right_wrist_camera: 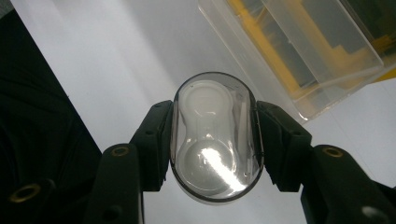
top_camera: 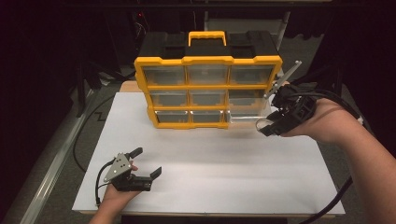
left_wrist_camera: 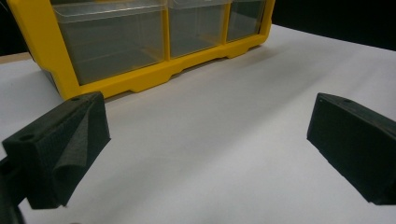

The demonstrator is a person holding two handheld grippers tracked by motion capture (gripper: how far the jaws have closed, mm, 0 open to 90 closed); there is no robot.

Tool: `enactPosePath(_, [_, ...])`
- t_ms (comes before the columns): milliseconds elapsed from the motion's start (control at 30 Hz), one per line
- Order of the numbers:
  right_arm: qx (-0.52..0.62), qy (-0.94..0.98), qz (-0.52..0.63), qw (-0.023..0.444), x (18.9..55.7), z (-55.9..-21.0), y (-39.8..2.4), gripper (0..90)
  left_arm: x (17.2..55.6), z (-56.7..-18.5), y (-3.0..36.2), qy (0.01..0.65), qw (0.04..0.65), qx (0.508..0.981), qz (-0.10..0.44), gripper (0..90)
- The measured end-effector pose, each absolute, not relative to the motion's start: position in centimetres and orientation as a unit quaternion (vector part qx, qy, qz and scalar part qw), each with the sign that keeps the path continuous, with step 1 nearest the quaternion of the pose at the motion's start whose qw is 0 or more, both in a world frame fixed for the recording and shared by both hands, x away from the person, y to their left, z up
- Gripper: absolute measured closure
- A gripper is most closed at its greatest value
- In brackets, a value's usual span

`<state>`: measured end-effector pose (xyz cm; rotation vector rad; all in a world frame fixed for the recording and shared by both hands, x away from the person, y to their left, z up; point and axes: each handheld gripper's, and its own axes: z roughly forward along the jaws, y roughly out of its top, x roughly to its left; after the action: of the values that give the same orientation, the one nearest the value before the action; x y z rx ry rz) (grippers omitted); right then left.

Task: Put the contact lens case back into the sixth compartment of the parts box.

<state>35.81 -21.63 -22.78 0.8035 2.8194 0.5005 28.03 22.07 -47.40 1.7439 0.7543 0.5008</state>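
The right gripper (right_wrist_camera: 214, 140) clamps a clear oval case (right_wrist_camera: 215, 137) at its sides, right of the organizer (top_camera: 208, 91); it seems light, stiff, slippery. The left gripper (top_camera: 147, 163) rests open, empty.

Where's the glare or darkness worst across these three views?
Right gripper view: bright glare streak on the clear oval case held in the right gripper. High view: surroundings black, the white table lit. Left gripper view: the yellow organizer soft, the left gripper dark.
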Motion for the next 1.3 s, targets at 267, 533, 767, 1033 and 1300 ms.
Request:
enactPosePath(267, [0.268, 0.946, 0.165, 0.084, 36.6, -22.7, -21.0, 49.8, 28.0, -47.4, 22.0, 0.318, 0.555, 0.740, 0.210, 0.4])
enactPosePath(533, [0.272, 0.943, 0.169, 0.086, 37.7, -22.4, -20.6, 49.8, 28.0, -47.4, 22.1, 0.318, 0.554, 0.740, 0.211, 0.4])
enactPosePath(767, [0.273, 0.943, 0.169, 0.089, 38.7, -22.4, -20.2, 49.8, 28.0, -47.5, 22.1, 0.321, 0.558, 0.736, 0.209, 0.4])
enactPosePath(1033, [0.281, 0.940, 0.170, 0.089, 39.9, -22.5, -19.8, 49.8, 28.0, -47.5, 22.1, 0.322, 0.559, 0.735, 0.207, 0.4])
enactPosePath(1300, [0.284, 0.940, 0.166, 0.089, 41.1, -22.7, -19.2, 49.8, 28.0, -47.5, 22.2, 0.322, 0.559, 0.735, 0.208, 0.4])
